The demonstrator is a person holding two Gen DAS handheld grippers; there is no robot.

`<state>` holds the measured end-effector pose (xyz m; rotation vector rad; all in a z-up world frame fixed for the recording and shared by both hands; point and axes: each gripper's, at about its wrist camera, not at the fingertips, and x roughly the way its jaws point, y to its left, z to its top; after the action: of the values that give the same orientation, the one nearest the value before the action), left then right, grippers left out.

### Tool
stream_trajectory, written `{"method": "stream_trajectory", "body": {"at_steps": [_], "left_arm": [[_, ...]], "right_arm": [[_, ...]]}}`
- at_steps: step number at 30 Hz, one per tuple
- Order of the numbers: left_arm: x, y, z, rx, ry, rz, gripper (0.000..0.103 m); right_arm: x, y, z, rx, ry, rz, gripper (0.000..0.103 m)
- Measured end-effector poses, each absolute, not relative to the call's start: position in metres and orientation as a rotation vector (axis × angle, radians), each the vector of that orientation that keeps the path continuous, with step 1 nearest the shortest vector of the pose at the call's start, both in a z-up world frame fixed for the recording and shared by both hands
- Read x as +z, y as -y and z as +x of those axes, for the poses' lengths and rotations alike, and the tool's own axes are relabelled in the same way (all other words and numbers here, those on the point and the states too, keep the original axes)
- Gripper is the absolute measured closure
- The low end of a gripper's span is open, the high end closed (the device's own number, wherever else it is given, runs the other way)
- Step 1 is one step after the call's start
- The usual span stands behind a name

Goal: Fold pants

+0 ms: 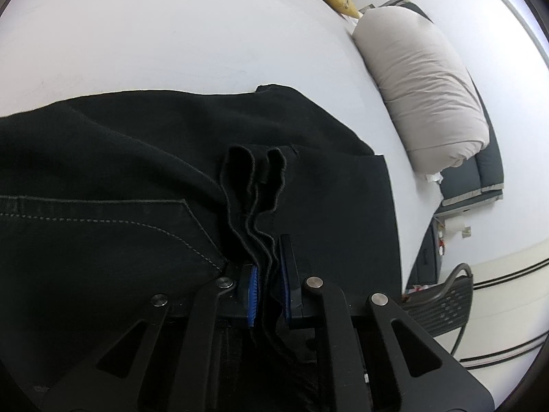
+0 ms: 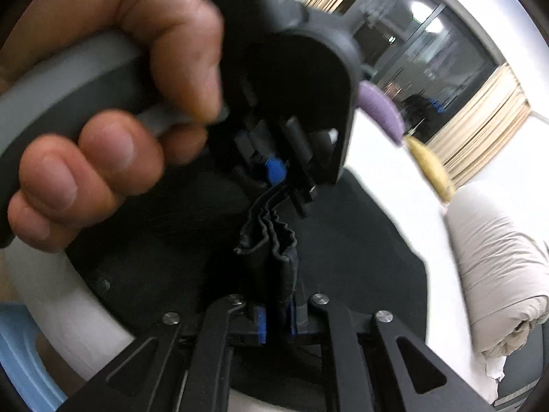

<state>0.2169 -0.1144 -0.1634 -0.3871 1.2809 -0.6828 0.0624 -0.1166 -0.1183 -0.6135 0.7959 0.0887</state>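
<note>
The pants (image 1: pixel 137 158) are black with pale stitching along a pocket. The fingers (image 1: pixel 253 292) are black with blue pads. The bed (image 1: pixel 171 34) is white, the rolled duvet (image 1: pixel 422 92) beige, one cushion (image 2: pixel 432 168) yellow, another (image 2: pixel 381 110) purple.

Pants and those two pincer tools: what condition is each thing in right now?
black pants: partly folded on the white bed, edge bunched into pleats
left gripper: shut on the pleated edge
right gripper: shut on the same bunched edge, facing the left one
hand: wrapped around the left gripper's handle
rolled duvet: bundled, lying at the bed's far side
</note>
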Motion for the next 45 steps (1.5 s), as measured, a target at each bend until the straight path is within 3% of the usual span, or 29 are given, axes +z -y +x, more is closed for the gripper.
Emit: {"method": "stream_trajectory", "body": {"at_steps": [4, 6, 7, 8, 10, 12, 17, 20, 27, 28, 29, 30, 45], "left_arm": [[-0.156, 0.105, 0.213, -0.665, -1.255, -0.361, 0.09], [-0.149, 0.094, 0.211, -0.628, -1.231, -0.336, 0.09], [-0.145, 0.088, 0.211, -0.597, -1.213, -0.311, 0.09], [-0.141, 0.083, 0.209, -0.55, -1.195, -0.279, 0.09], [-0.13, 0.072, 0.203, -0.489, -1.159, -0.231, 0.09], [-0.115, 0.075, 0.194, -0.455, -1.101, -0.166, 0.09], [-0.102, 0.133, 0.159, -0.546, -1.008, 0.082, 0.09], [-0.135, 0.162, 0.144, -0.567, -1.074, 0.208, 0.09], [-0.153, 0.153, 0.143, -0.596, -1.095, 0.162, 0.09], [-0.154, 0.153, 0.141, -0.594, -1.092, 0.169, 0.09], [-0.155, 0.154, 0.139, -0.59, -1.085, 0.182, 0.09], [-0.154, 0.16, 0.137, -0.583, -1.078, 0.195, 0.09], [-0.159, 0.157, 0.136, -0.572, -1.06, 0.195, 0.09]], "right_arm": [[-0.113, 0.13, 0.066, 0.091, -0.824, -0.521, 0.083], [-0.103, 0.137, 0.063, 0.116, -0.83, -0.469, 0.065], [-0.096, 0.144, 0.06, 0.155, -0.835, -0.423, 0.046], [-0.09, 0.15, 0.057, 0.191, -0.839, -0.376, 0.033], [-0.072, 0.173, 0.05, 0.285, -0.855, -0.245, 0.032], [-0.059, 0.204, 0.051, 0.356, -0.875, -0.112, 0.034], [-0.046, 0.329, 0.086, 0.373, -0.882, 0.377, 0.07], [-0.054, 0.394, 0.122, 0.362, -0.885, 0.568, 0.079], [-0.112, 0.467, 0.208, 0.372, -0.956, 0.837, 0.079], [-0.124, 0.467, 0.21, 0.363, -0.987, 0.844, 0.084], [-0.134, 0.459, 0.202, 0.364, -1.005, 0.851, 0.098], [-0.139, 0.46, 0.201, 0.369, -1.018, 0.859, 0.101], [-0.147, 0.422, 0.072, 0.375, -1.129, 0.804, 0.102]]}}
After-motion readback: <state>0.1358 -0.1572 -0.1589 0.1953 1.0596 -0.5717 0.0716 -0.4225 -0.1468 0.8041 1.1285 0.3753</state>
